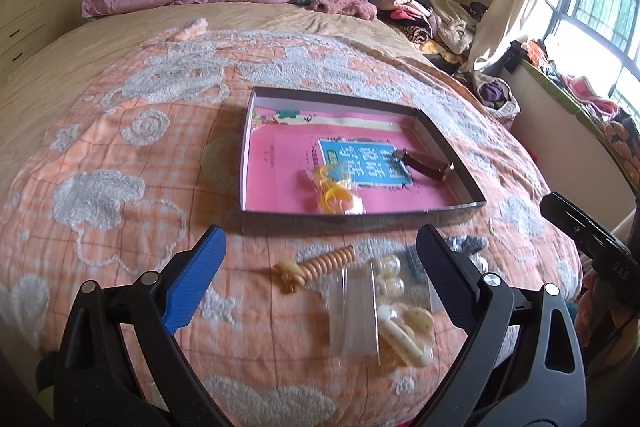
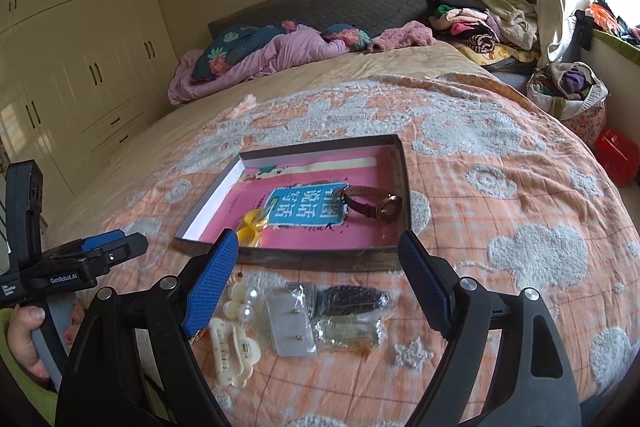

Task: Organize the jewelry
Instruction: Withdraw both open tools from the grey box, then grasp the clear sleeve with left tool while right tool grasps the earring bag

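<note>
Both grippers hover over the near end of the bed, jaws spread wide, nothing between the pads.

Left gripper point(image 1: 320, 259), black frame with blue ribbed pads: empty, held above the orange-and-white tufted blanket point(image 1: 120, 155). Just ahead of its fingertips lies the shallow open cardboard box lined with a pink printed sheet point(image 1: 250, 131), sitting mid-blanket. Inside the box: a clear bag of yellow and orange hair ties point(image 1: 334, 193) near the front wall, and a brown leather-strap wristwatch with a rose-gold case point(image 1: 426, 165) toward the right wall. Below and between the fingers, on the blanket near its front edge: a tan spiral coil hair tie point(image 1: 320, 263), a clear plastic sleeve point(image 1: 354, 315), cream pearl-trimmed hair clips point(image 1: 404, 331). None touched.

Right gripper point(image 2: 316, 255), same build: also wide apart and empty. The box's front wall lies just beyond its tips; the watch point(image 2: 372, 205) sits in the box's right half, the yellow hair ties point(image 2: 250, 229) at the front left, just beside the left pad in view. Under the gripper, between box and blanket's front edge: cream hair clips with pearls point(image 2: 234, 339), a clear earring card with studs point(image 2: 290, 325), a black ribbed hair clip in a bag point(image 2: 352, 299), a small clear bag with pale contents point(image 2: 350, 333), contents unclear. All apart from the pads.

In the right wrist view, a hand point(image 2: 22, 335) grips the left gripper's handle at far left.
</note>
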Available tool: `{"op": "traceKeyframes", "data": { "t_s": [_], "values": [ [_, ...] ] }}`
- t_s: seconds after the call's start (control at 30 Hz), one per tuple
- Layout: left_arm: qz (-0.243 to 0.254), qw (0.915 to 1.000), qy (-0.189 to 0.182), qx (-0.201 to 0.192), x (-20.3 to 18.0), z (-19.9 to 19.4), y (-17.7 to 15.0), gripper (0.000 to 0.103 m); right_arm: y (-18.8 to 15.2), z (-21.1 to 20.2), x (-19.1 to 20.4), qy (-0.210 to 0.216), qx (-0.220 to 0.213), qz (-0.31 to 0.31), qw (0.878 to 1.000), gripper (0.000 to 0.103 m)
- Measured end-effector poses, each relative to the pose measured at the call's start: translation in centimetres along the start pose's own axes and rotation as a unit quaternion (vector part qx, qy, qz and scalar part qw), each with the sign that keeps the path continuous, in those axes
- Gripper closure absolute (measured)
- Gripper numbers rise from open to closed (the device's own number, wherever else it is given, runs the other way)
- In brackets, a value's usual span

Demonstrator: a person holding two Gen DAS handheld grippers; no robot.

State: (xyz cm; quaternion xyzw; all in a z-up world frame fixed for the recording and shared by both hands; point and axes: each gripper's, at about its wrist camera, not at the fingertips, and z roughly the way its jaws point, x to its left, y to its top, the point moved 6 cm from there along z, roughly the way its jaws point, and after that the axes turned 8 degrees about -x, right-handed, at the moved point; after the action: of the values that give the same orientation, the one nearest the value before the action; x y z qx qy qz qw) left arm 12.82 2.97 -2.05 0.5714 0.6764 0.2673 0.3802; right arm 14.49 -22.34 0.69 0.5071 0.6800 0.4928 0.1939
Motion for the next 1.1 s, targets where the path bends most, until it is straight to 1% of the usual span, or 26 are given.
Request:
{"op": "traceKeyframes", "data": {
  "t_s": [0.37, 0.67, 0.97, 1.1],
  "values": [
    [0.013, 0.9996, -0.002, 0.024, -0.2, -0.6, -2.8, 0.014, -2.2, -0.2, 1.6, 0.015, 0.032, -0.023, 0.999, 0.022],
    [0.013, 0.9987, -0.009, 0.049, -0.2, -0.6, -5.0, 0.014, -4.2, 0.0, 2.1, 0.014, 0.060, -0.039, 0.997, 0.022],
    [-0.004, 0.9956, -0.034, 0.087, 0.0, 0.5, -7.2, 0.014, -5.8, 0.8, 2.0, 0.008, 0.085, -0.051, 0.995, 0.022],
    [-0.020, 0.9930, -0.058, 0.101, -0.3, 0.9, -7.9, 0.014, -6.4, 1.3, 2.1, 0.007, 0.094, -0.055, 0.994, 0.022]
  ]
}}
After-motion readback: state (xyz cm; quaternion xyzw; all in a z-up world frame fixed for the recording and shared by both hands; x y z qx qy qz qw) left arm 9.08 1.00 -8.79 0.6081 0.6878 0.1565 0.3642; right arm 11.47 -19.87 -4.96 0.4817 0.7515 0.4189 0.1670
